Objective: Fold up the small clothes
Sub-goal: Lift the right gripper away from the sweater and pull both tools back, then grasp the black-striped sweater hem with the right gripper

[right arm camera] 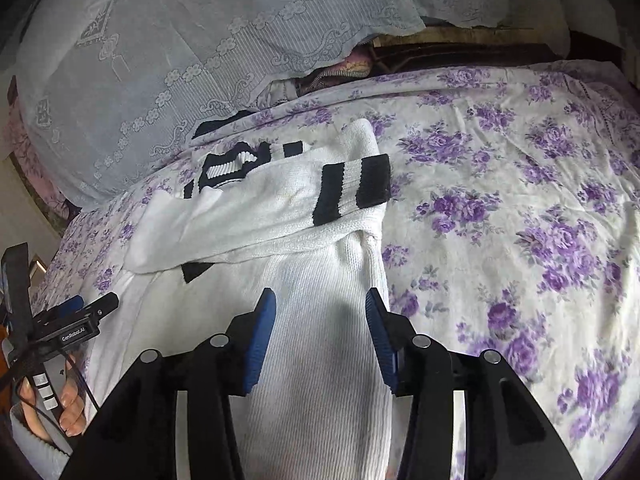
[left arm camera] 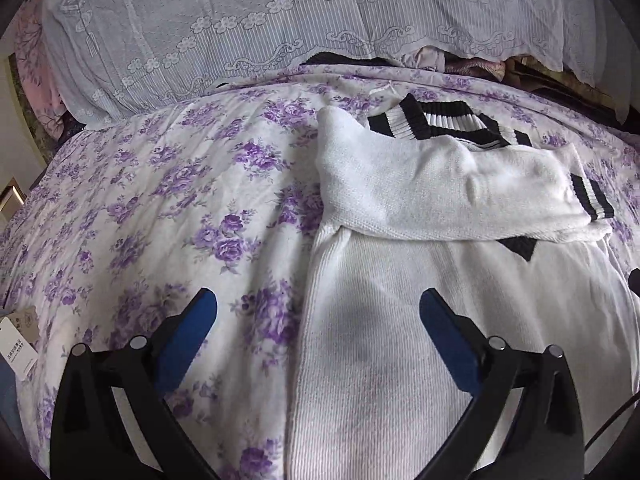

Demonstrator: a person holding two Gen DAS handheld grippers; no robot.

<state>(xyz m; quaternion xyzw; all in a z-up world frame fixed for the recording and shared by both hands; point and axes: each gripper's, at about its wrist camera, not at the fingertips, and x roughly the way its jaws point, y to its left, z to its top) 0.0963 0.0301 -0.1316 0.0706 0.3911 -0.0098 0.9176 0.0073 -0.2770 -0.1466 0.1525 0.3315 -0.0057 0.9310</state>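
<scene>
A white knit sweater [left arm camera: 380, 360] with black-and-white striped collar [left arm camera: 432, 120] and cuffs lies flat on a purple floral bedsheet [left arm camera: 180, 208]. Both sleeves are folded across its chest; one striped cuff [right arm camera: 352, 188] rests near the right edge. My left gripper [left arm camera: 318, 300] stands open and wide just above the sweater's left edge, with nothing in it. My right gripper [right arm camera: 320, 296] is open over the sweater [right arm camera: 312, 272] near its right side, and its blue pads touch no cloth. In the right wrist view the left gripper [right arm camera: 90, 304] shows at the far left, held by a hand [right arm camera: 68, 400].
A pale lace cover [left arm camera: 240, 20] drapes over a tall pile along the back of the bed, with dark and pink fabrics [right arm camera: 340, 70] peeking out beneath it. A paper tag [left arm camera: 16, 344] lies at the left edge. Bare floral sheet [right arm camera: 520, 200] spreads to the right of the sweater.
</scene>
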